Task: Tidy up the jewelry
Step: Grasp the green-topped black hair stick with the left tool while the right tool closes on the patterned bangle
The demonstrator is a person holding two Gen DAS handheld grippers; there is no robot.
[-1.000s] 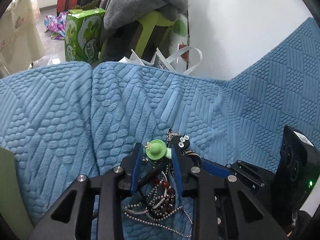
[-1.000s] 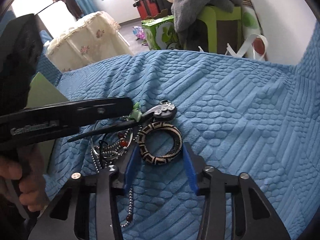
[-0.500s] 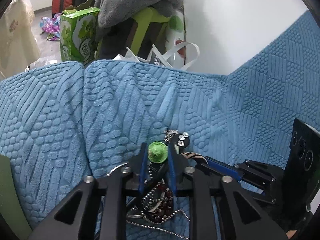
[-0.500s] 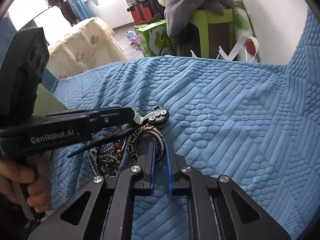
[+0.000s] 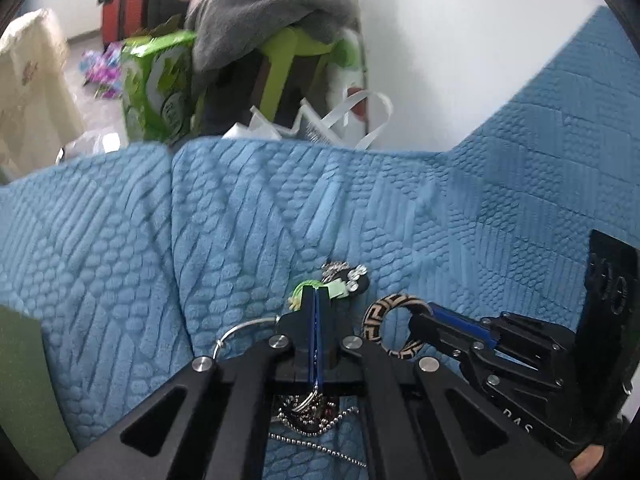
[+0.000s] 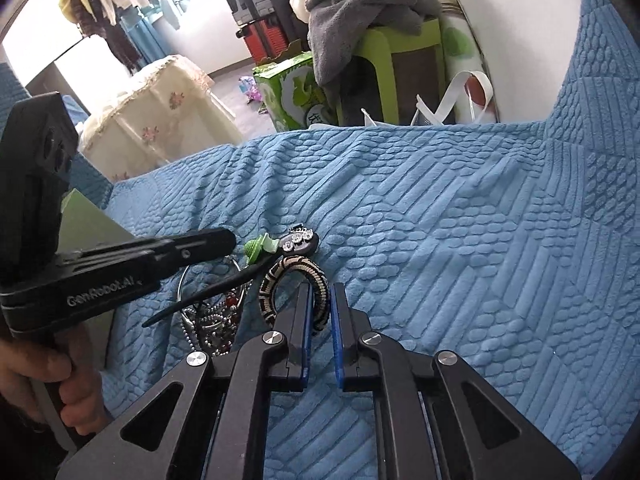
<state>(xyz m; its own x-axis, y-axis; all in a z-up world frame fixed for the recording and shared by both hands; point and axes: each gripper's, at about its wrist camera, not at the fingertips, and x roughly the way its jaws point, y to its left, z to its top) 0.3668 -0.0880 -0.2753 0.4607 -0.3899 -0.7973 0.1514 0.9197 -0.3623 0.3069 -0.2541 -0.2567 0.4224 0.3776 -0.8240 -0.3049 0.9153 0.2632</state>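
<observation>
A little heap of jewelry lay tangled on the blue blanket [image 5: 248,240], low in the middle of both pictures. None of it looked sorted yet. I could not see a box or tray for it anywhere.

The left gripper [image 5: 316,300] had its two fingers pressed tight together. Something from the heap was pinched between them. I think it was the green clip [image 5: 340,289], which stuck out past the tips, but I could not be sure. In the right camera's picture the green clip [image 6: 260,246] sat just past the end of the left gripper [image 6: 224,240], which came in from the left side. A silver ring [image 5: 240,330] and a bead chain [image 5: 320,446] lay under it, near the bottom of the frame. A dark clip with shiny stones [image 6: 300,240] lay touching the green one.

The right gripper [image 6: 320,304] was clamped on the patterned bangle [image 6: 296,272], with the band squeezed between its blue fingers. The bangle stood up on its edge, just right of the heap. In the left camera's picture the bangle [image 5: 380,308] showed to the right of the middle.

So the job seemed only just begun. Two pieces were grabbed, and the chains and beads were left to pull apart.
</observation>
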